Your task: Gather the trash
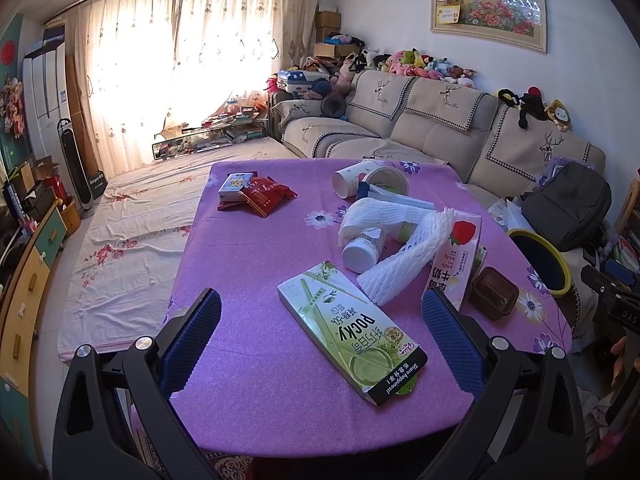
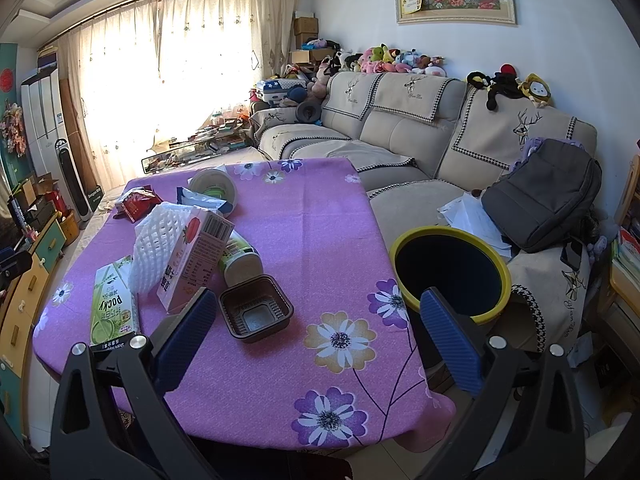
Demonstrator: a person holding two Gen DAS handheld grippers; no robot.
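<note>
A purple flowered table (image 1: 248,264) holds trash: a green Pocky box (image 1: 352,332), white foam netting (image 1: 404,256), a pink strawberry milk carton (image 1: 460,260), a brown plastic tray (image 1: 494,293), a small white bottle (image 1: 362,249), paper cups (image 1: 372,178) and red wrappers (image 1: 266,194). A yellow-rimmed bin (image 2: 450,274) stands right of the table. My left gripper (image 1: 322,334) is open and empty over the near table edge, around the Pocky box's near end. My right gripper (image 2: 316,332) is open and empty, just right of the brown tray (image 2: 256,314).
A beige sofa (image 2: 400,140) runs behind the table and bin, with a grey backpack (image 2: 546,194) and papers on it. A drawer cabinet (image 1: 28,280) lines the left wall. A flowered cloth (image 1: 136,232) covers the floor beyond the table.
</note>
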